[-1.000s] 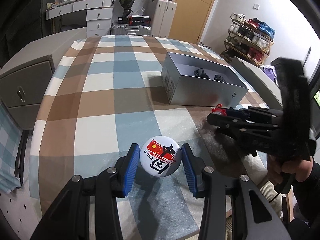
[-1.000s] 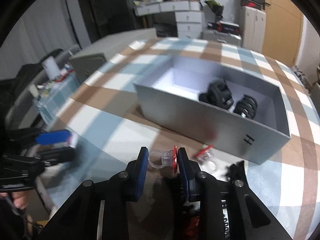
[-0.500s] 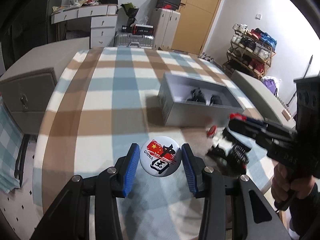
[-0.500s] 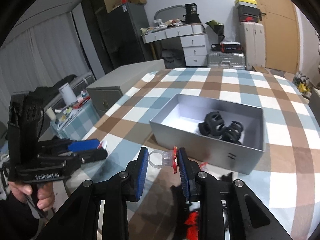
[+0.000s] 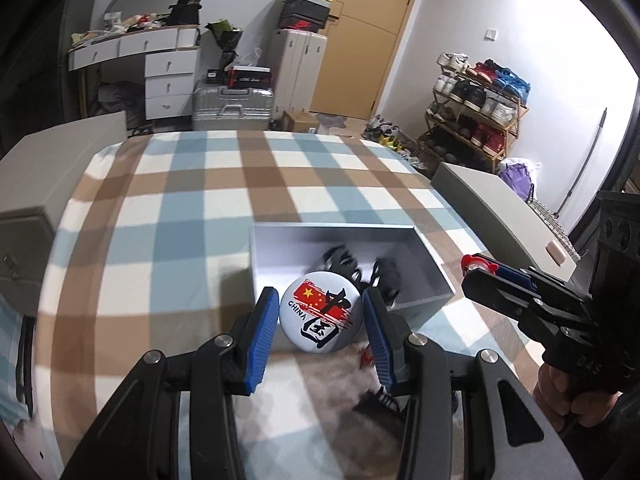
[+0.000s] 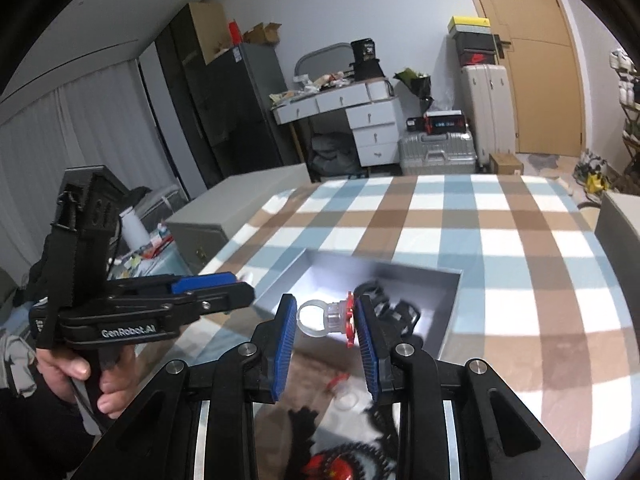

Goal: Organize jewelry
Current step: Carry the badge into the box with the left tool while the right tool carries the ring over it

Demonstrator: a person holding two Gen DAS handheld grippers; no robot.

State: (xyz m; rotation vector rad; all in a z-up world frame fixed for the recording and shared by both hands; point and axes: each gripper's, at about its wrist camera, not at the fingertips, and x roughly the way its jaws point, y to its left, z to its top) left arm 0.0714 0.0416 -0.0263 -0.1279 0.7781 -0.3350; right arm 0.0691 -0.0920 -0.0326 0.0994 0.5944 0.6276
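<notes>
Left wrist view shows the checked tablecloth [image 5: 168,216] in blue, brown and white spread across the whole table, and on it the open grey box [image 5: 434,286] sits just ahead of my fingers, with black hair clips [image 5: 352,266] lying blurred on its floor. My left gripper [image 5: 320,322] is clamped on a round white badge [image 5: 321,315] printed with a red flag, black brushwork and the word CHINA; both blue pads touch its rim and it hangs in front of the box's near wall, so I cannot tell whether it is over the opening or just short of it. My right gripper [image 6: 325,322] pinches a clear plastic ring [image 6: 320,316] with a red top, the hoop against the left pad and the red top against the right, held above the near part of the box [image 6: 448,316]. Below it, on the cloth in front of the box, lie a second clear ring [image 6: 345,398], more dark clips [image 6: 344,452] and something small and red, all too blurred to tell apart well.
</notes>
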